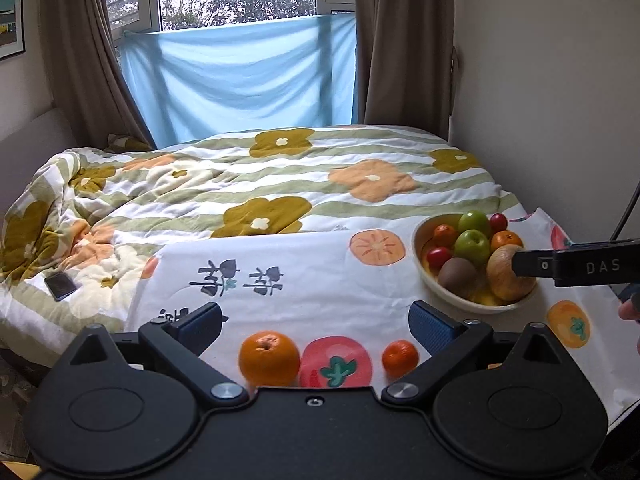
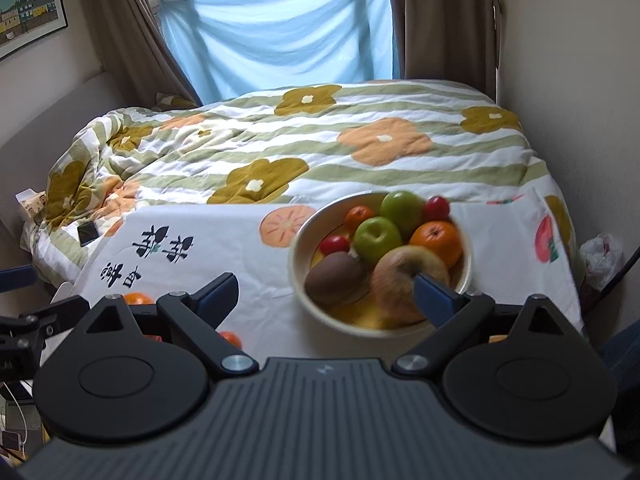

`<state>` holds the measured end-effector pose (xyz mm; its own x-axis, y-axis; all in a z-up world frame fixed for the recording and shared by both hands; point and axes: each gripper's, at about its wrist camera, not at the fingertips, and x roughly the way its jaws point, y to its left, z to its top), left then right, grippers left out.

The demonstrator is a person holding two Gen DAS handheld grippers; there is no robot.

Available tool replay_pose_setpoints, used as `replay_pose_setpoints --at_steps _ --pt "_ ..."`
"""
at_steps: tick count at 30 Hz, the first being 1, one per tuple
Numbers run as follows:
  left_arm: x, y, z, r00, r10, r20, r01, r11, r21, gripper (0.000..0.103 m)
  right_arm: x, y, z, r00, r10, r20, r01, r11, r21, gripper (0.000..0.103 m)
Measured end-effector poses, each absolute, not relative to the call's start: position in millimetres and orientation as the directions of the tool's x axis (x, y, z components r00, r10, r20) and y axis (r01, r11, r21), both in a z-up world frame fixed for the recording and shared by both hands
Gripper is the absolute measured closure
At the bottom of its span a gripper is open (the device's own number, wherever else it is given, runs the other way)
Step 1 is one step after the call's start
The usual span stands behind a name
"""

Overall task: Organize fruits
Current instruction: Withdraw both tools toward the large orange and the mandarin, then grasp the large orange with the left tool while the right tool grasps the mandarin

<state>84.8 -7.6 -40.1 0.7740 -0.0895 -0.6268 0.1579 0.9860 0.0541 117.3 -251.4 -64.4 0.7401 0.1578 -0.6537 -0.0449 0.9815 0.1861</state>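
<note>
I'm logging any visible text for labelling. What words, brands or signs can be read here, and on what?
"DAS": white letters on the right gripper body, left wrist view.
Large dark brush characters on the tablecloth: printed clearly, not transcribed here.
Framed picture: no legible text.

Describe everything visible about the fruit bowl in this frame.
The bowl is round, cream-coloured and looks ceramic, standing upright on the printed white cloth at the bed's near right. It is heaped with two green apples, oranges, small red fruits, a brown kiwi-like fruit and a pale tan apple, with something yellow beneath. The open right tongs hover before it, one finger overlapping the tan apple; contact is unclear.
</note>
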Motion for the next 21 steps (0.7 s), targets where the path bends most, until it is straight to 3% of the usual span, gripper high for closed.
replay_pose_setpoints --at_steps 15,21 --pt "131 51 -111 0.688 -0.201 -0.697 0.376 0.921 0.105 0.002 111 -184 -130 0.682 0.126 -0.720 0.066 0.970 0.232 0.000" --pt "148 50 -141 0.646 -0.256 -0.719 0.464 0.879 0.104 0.011 112 -166 -149 0.680 0.112 -0.724 0.080 0.971 0.226 0.000"
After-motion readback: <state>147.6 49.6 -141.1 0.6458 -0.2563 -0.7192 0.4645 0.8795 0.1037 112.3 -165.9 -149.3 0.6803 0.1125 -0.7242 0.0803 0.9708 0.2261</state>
